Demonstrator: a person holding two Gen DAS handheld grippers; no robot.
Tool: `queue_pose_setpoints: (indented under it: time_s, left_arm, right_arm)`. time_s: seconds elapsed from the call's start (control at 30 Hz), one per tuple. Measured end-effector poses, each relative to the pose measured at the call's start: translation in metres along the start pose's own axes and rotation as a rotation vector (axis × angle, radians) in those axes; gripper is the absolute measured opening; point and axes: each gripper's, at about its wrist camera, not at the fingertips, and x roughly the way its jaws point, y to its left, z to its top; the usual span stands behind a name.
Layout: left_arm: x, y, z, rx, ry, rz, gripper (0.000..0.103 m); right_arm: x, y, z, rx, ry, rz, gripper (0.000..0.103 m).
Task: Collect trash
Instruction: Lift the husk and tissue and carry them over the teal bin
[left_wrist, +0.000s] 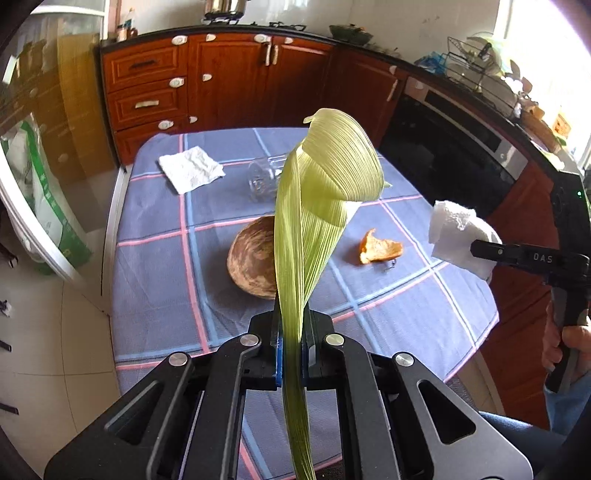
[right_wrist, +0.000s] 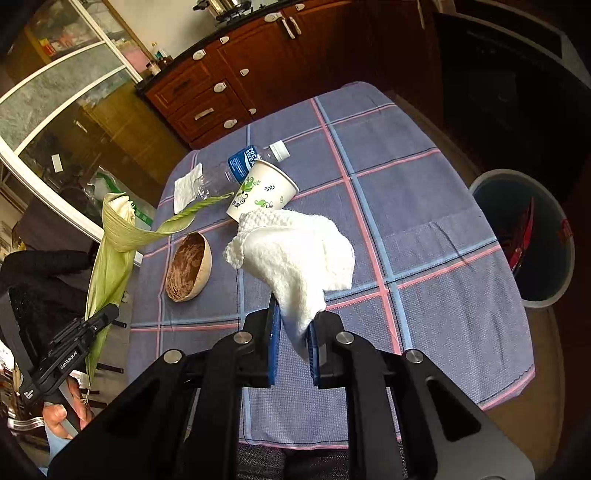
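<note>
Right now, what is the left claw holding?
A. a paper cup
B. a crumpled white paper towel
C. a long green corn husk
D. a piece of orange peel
C: the left claw is pinched shut on the long green corn husk, which curls up above the table, while the white paper towel is in the right claw.

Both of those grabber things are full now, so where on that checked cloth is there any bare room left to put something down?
The widest bare stretch of tablecloth runs from the paper cup toward the bin; the near edge is bare too. It is crowded around the coconut shell, plastic bottle and flat napkin, with orange peel close by.
</note>
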Motion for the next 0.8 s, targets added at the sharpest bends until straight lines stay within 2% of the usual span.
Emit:
queue_pose_setpoints:
  time_s: [0.3,0.53,0.8]
  left_arm:
    - [0.014,-0.086,0.030,0.164,-0.001,-0.115,0.007]
    - [0.051,-0.170,0.048,0.286,0.052,-0.221,0.007]
    - [0.094,-0.256,0.064,0.388,0.108,-0.271,0.007]
  right_arm:
    - [-0.048,-0.043,0.010,0.081,-0.108,0.003,0.012]
    - [-0.082,-0.096,0.015,0.156,-0.172,-0.040,0.012]
    - [-0.092,-0.164,0.023,0.247,-0.195,-0.079,0.012]
